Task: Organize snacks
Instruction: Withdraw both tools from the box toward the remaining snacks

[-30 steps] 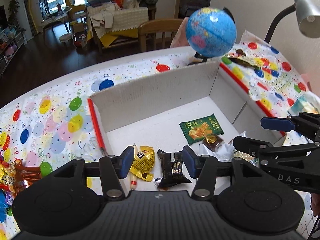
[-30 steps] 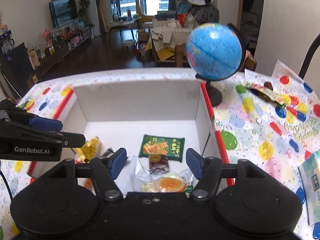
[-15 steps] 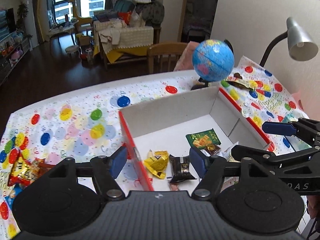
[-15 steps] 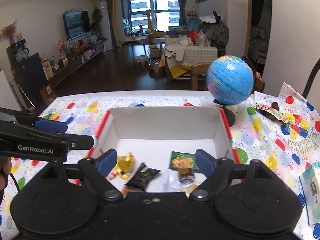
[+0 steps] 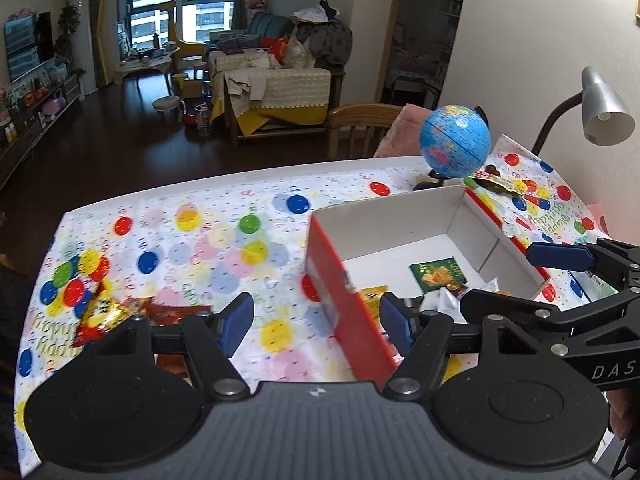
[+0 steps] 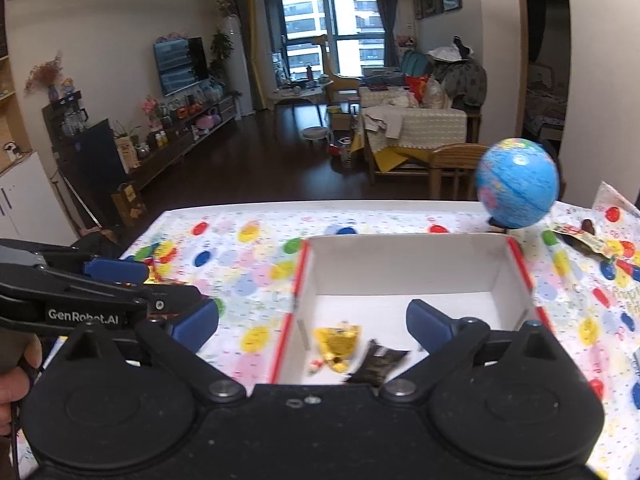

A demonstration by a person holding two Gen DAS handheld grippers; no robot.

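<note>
Left wrist view shows the left gripper (image 5: 316, 322) with its blue rubber-padded jaws spread; they have just been opening, and nothing is pinched between them, though the red outer wall of the cardboard box (image 5: 348, 312) runs up through the gap. The box is a shallow rectangle, glossy red outside and matte white inside, resting on a thin plastic tablecloth (image 5: 224, 248) printed with coloured balloons. Inside lie a flat green packet (image 5: 438, 274), a crinkled yellow wrapper (image 5: 372, 294) partly hidden by the wall, and some clear crumpled wrapping. Out on the cloth to the left sits a loose pile of shiny red and yellow snack packets (image 5: 106, 312), well apart from the box. A smooth blue globe (image 5: 455, 142) stands just behind the box's far corner, and a grey metal lamp (image 5: 606, 110) curves in on the right.

From the right wrist, the right gripper (image 6: 312, 326) is released and wide, jaws having just been opening, empty, straddling the box's near left corner. Below it in the box rest the yellow wrapper (image 6: 338, 344) and a dark foil packet (image 6: 378, 364), blurred.
</note>
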